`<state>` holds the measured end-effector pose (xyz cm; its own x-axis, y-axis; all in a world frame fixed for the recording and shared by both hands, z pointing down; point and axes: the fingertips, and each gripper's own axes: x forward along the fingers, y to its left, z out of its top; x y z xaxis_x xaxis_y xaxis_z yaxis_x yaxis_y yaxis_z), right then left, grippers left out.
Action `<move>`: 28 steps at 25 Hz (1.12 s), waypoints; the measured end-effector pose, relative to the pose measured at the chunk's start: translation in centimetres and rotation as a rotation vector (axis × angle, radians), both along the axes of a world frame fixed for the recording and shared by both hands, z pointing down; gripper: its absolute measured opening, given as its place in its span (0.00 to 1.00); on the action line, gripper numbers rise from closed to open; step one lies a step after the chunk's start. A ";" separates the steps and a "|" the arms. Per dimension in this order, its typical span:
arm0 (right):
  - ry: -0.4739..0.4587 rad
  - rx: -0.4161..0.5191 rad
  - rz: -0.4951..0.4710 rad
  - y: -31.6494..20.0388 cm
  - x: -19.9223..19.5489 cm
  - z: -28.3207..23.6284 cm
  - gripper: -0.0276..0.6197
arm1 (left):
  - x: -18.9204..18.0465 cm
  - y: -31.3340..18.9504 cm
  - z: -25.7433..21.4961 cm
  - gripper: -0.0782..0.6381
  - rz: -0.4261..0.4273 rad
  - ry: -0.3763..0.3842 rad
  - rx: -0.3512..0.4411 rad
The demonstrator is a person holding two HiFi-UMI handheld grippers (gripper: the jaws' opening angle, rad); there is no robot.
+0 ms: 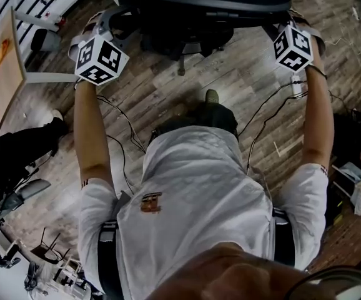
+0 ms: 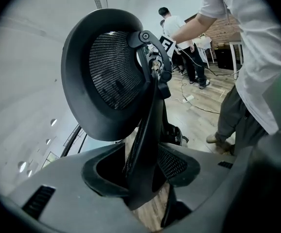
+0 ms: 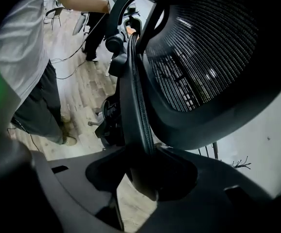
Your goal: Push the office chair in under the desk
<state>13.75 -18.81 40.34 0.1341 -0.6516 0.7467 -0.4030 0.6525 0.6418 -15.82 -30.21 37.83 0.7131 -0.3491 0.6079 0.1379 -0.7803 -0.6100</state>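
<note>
1. Office chair (image 1: 199, 11): it was seen at the top of the head view, standing on the wooden floor (image 1: 243, 74) directly ahead of the person (image 1: 193, 186), with its black backrest (image 2: 148, 130) turned toward them.
2. The left hand-held gripper (image 2: 140, 178) was closed on the left edge of the backrest. In the left gripper view the black frame was seen running between the two jaws, which were held fairly wide by it.
3. The right hand-held gripper (image 3: 140, 174) was closed in the same way on the opposite edge of the backrest, with the frame lodged between its jaws.
4. The mesh headrest (image 2: 111, 72) was shown above the gripped frame in both gripper views.
5. Both arms (image 1: 90, 136) were stretched forward, one to each side of the chair, at about the same height in the head view.
6. Cables (image 1: 121, 136) were seen trailing across the floor beside the person's legs.
7. Other people (image 2: 172, 28) were seen standing in the background of the left gripper view.
</note>
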 end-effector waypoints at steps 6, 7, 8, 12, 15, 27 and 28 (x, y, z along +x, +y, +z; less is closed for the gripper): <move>0.007 -0.009 -0.006 -3.2 3.8 0.2 0.32 | 3.3 -2.2 0.0 0.42 -0.034 0.010 0.011; 0.007 -0.011 -0.011 -3.8 4.4 0.1 0.32 | 3.9 -2.6 -0.1 0.43 -0.039 0.011 0.012; 0.007 -0.012 -0.018 -4.4 5.1 0.1 0.32 | 4.6 -3.0 -0.1 0.43 -0.044 0.012 0.014; 0.002 -0.005 -0.049 -6.8 7.9 0.0 0.32 | 7.2 -4.7 -0.1 0.43 -0.062 0.018 0.017; 0.003 -0.002 -0.086 -9.6 10.0 -0.4 0.32 | 9.2 -6.8 -0.3 0.43 -0.096 0.030 0.016; 0.009 0.009 -0.226 -20.5 21.0 -1.2 0.32 | 19.4 -13.9 -0.8 0.42 -0.238 0.026 0.017; 0.009 0.010 -0.237 -21.4 22.0 -1.3 0.32 | 20.3 -14.4 -0.9 0.42 -0.248 0.022 0.017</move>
